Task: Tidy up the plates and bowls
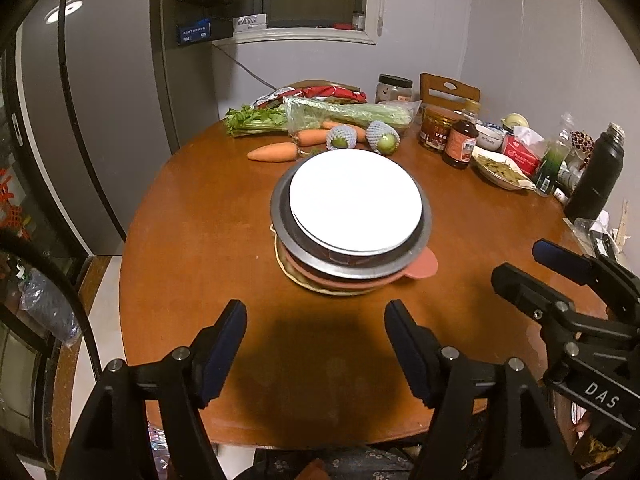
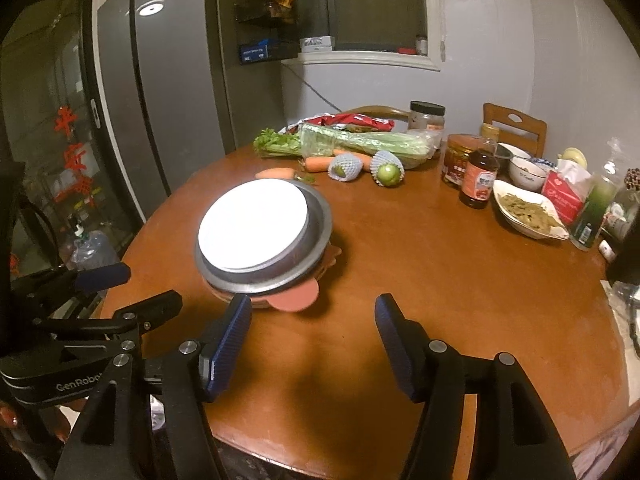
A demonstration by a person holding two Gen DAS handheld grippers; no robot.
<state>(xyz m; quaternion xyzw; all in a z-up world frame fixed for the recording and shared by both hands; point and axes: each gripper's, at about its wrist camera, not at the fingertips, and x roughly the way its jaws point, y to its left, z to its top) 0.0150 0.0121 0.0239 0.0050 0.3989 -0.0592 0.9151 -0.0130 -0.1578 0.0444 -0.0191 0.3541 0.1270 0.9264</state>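
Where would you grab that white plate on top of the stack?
By its near rim. The white plate lies flat on the metal bowl, so only its thin edge offers a hold. Probably come in low from the front with the open left gripper, one finger over the rim and one under.

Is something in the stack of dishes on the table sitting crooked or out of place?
Yes. The white plate lies off-centre and tilted in the metal basin, its near edge over the rim. The basin sits shifted on the pink dish below. Both the left gripper and right gripper are open and empty.
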